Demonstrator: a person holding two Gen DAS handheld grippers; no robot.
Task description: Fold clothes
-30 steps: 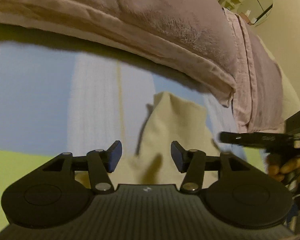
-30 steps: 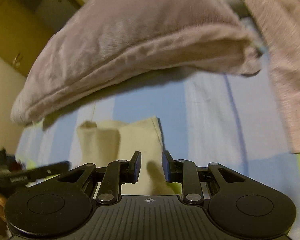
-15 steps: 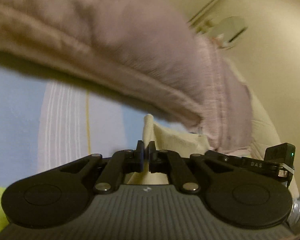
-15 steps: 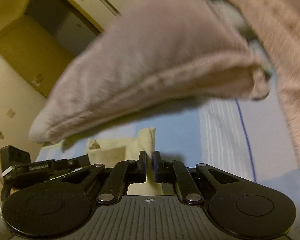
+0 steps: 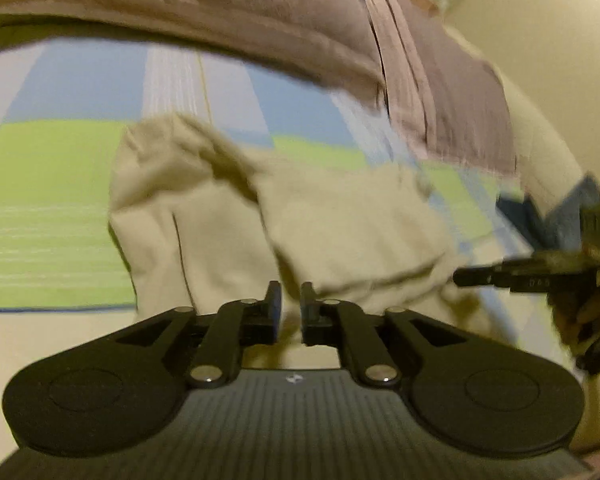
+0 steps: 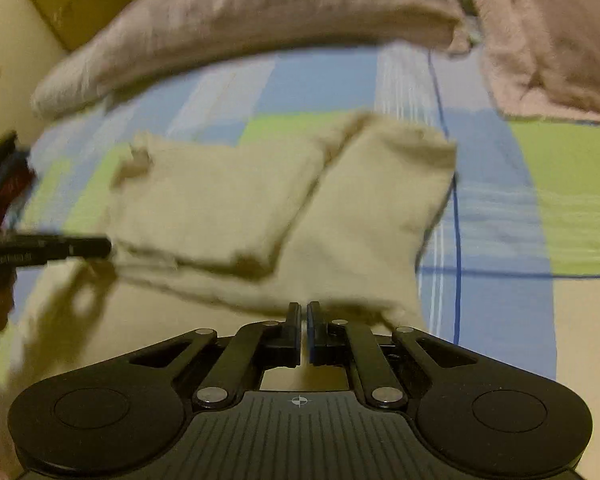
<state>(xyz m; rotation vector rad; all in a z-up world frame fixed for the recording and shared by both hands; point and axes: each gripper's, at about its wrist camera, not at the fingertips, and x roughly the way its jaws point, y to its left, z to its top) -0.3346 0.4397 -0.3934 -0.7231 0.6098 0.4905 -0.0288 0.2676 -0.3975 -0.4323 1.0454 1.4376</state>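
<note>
The left gripper, fingers just opening, is releasing the folded cream cotton garment onto the checked bed sheet. The right gripper, fingers pressed nearly together, seems to be pinching that garment's near edge, though I cannot tell for sure.

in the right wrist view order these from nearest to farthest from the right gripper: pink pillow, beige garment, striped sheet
1. beige garment, right at the right gripper.
2. striped sheet, beneath and beyond it.
3. pink pillow, across the top, farthest.
</note>
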